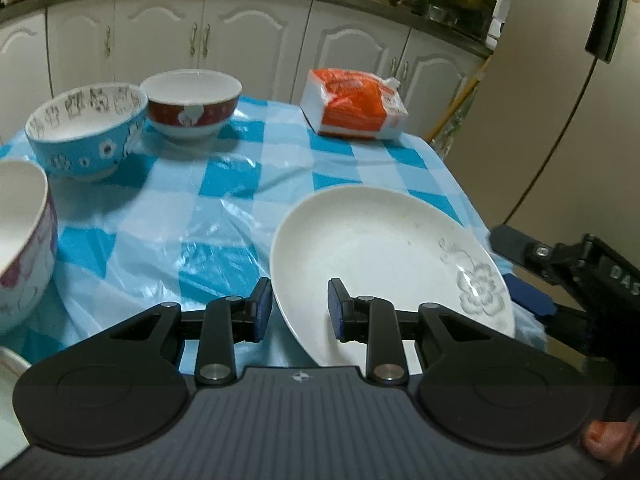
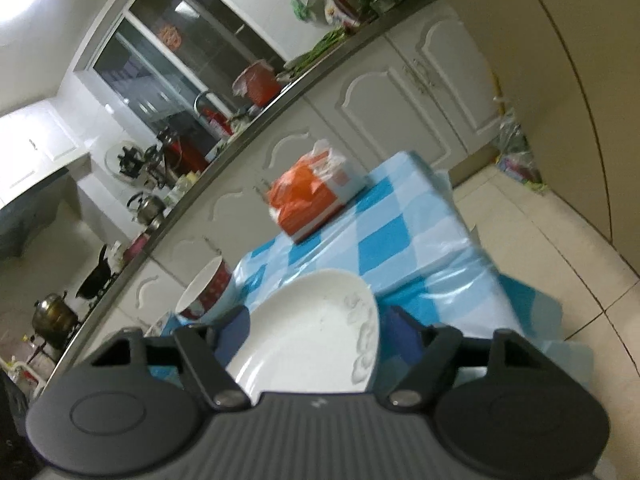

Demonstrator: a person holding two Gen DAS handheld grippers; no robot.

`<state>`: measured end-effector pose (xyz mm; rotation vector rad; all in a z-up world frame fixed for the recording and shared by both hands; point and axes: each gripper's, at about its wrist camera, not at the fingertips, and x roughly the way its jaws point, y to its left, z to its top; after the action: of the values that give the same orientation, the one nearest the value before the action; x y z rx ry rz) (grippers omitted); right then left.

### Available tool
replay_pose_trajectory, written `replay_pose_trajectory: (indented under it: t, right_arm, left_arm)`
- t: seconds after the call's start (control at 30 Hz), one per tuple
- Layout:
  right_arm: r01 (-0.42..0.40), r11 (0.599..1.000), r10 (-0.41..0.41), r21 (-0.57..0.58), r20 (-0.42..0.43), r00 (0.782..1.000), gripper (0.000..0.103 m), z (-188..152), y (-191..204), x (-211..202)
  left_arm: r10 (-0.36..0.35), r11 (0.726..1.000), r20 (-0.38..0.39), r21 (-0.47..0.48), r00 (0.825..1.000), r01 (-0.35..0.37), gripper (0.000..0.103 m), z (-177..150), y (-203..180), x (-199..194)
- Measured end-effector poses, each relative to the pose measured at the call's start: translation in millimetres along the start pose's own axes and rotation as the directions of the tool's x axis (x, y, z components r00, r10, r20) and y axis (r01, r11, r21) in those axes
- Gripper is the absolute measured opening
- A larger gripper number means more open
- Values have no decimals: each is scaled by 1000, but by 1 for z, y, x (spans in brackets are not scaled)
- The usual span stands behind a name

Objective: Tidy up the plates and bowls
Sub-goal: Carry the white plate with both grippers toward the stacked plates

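Observation:
A white plate [image 1: 384, 256] with a grey flower print is tilted above the blue checked tablecloth [image 1: 208, 184]. My left gripper [image 1: 300, 306] is open, its fingers either side of the plate's near rim, not pinching it. My right gripper [image 2: 316, 332] shows at the right of the left wrist view [image 1: 520, 276], open around the plate's [image 2: 312, 336] flowered rim; whether its fingers touch it I cannot tell. A blue flowered bowl [image 1: 86, 132], a red-banded bowl [image 1: 192, 102] [image 2: 206, 292] and a pink-patterned bowl [image 1: 22, 236] stand to the left.
An orange and white packet [image 1: 354, 106] [image 2: 316, 196] lies at the table's far side. White cabinets [image 1: 240, 40] run behind the table under a cluttered counter. A fridge [image 1: 560, 100] stands to the right. Tiled floor [image 2: 560, 260] lies past the table's right edge.

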<state>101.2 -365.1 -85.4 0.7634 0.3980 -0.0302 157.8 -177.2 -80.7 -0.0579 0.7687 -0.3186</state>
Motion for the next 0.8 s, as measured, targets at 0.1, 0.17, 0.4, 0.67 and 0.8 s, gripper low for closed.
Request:
replay_pose_trajectory:
  t: [0.1,0.17,0.4,0.67,0.8]
  right_arm:
    - [27,1000,-27,3,14,1000,68,1,-5,2]
    - [18,1000,-18,3,-3,1000,62,0,-6,6]
    - [20,1000,-20,-19,-35,999,57,-4,-4,12]
    - [42,999,-42,-27,5,999,58,-5,2,0]
    - [32,999,-31,-27,31,999,57,-7,10,-11]
  left_arm:
    - [5,1000,6,-17,1000,-5,32,3,3,8]
    - [9,1000,0,-14,1000,-9,32,2,3,14]
    - [12,1000,20,-11,1000,-12,28,-6,-2,17]
    - [-22,999,39,-35,999,23,27,-9,-5,-4]
    - [-32,998,61,-59,998,36,27,-9,-2,-20]
